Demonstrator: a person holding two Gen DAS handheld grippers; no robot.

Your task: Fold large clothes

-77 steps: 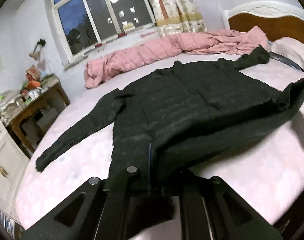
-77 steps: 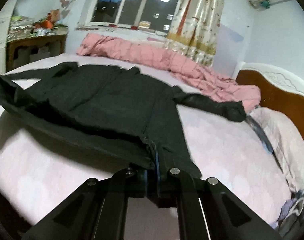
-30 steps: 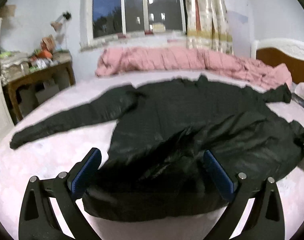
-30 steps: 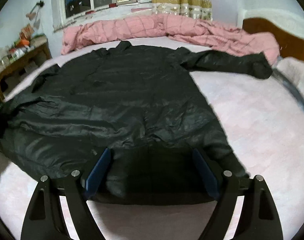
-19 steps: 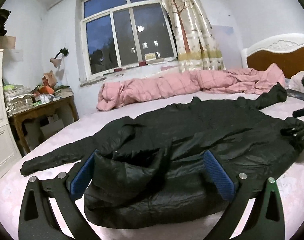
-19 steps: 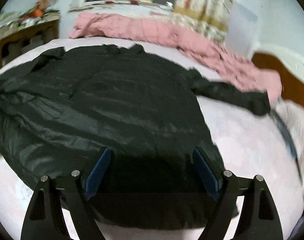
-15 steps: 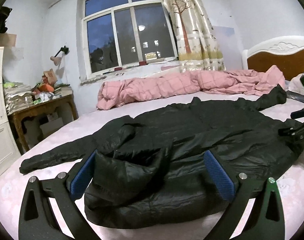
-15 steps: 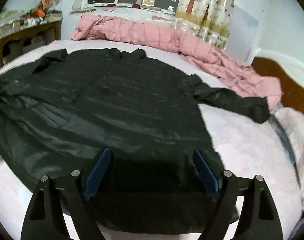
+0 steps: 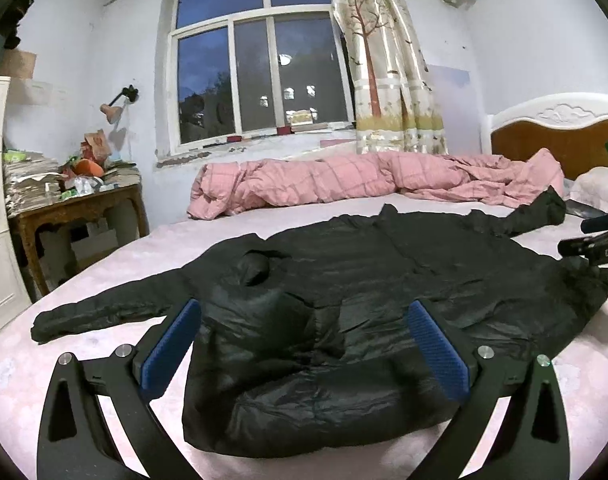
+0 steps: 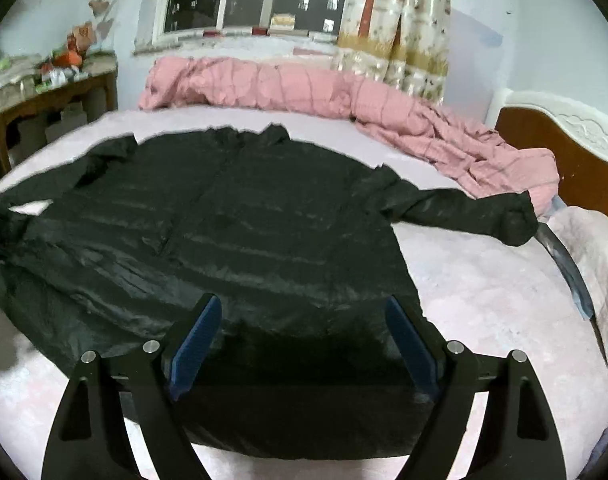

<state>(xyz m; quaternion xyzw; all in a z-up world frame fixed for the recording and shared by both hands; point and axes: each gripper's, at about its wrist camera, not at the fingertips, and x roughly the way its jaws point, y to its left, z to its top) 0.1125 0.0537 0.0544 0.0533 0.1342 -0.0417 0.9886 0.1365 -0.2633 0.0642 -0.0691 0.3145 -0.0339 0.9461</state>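
Both grippers have let go: left gripper (image 9: pixel 304 344) & right gripper (image 10: pixel 304 344) now sit w/ jaws wide apart, nothing between them, where 2.6 s ago each was pinching the hem. The black jacket (image 9: pixel 384 276) lies spread on the bed (image 9: pixel 116 264), sleeves out to each side, hem a bit bunched on the left. Looks ready for a first fold, prob. a sleeve. Pink quilt (image 9: pixel 344 180) along the far edge, window (image 9: pixel 260 80) behind, cluttered side table (image 9: pixel 76 204) at left.
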